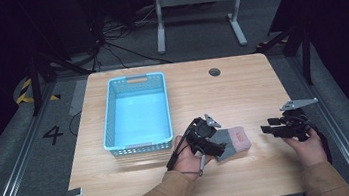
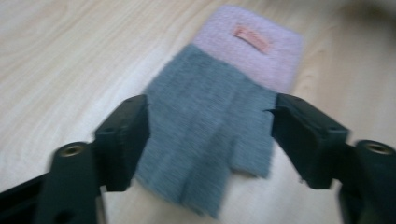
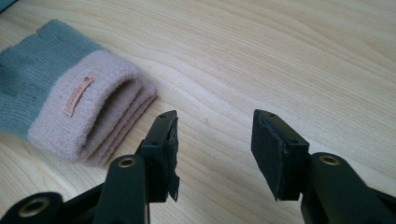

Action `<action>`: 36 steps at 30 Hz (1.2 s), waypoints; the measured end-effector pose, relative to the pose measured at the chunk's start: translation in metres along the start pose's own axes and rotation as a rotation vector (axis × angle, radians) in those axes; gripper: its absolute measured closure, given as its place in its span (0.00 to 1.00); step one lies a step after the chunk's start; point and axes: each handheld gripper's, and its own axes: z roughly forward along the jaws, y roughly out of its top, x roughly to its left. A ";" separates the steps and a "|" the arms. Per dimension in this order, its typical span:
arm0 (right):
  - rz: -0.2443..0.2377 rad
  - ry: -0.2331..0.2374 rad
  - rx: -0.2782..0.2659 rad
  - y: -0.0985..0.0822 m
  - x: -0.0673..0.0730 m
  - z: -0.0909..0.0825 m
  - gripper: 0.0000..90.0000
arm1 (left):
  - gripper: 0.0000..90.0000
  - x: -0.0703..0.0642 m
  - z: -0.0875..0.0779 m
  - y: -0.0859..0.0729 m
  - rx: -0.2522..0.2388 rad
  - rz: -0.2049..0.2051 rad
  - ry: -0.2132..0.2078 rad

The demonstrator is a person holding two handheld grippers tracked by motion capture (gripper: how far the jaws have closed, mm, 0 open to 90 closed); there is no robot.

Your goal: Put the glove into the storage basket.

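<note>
A folded pair of knitted gloves (image 1: 231, 141), grey with a pink cuff and a small label, lies flat on the desk near its front edge, a little right of the middle. The left gripper (image 1: 217, 149) hangs over the grey finger end with its jaws spread wide; in the left gripper view the gloves (image 2: 210, 126) sit between the two black jaws, which stand at either side without pressing on them. The right gripper (image 1: 267, 129) is apart from the cuff, toward the desk's right edge, jaws wide open and empty; in the right gripper view bare wood shows between them and the cuff (image 3: 88, 116) lies just to the left.

The gloves look light, soft and floppy (nothing fragile here), so they will likely sag and unfold if lifted by one layer. The thick stacked cuff seems the surest place to pinch, taking all layers at once.

A blue basket (image 1: 136, 113) stands empty toward the desk's back left, close to the left gripper. A round cable hole (image 1: 214, 72) sits near the back edge. Nothing lies between the gloves and the basket.
</note>
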 end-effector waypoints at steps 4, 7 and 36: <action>-0.001 -0.001 -0.019 0.001 0.000 -0.004 0.58 | 0.17 0.002 0.011 0.005 0.015 0.010 -0.025; 0.003 0.001 -0.021 0.001 -0.001 -0.004 0.58 | 0.14 0.002 0.018 0.007 0.023 0.018 -0.038; 0.016 0.045 -0.019 0.001 -0.001 -0.001 0.59 | 0.04 -0.006 0.053 0.001 0.119 0.117 -0.011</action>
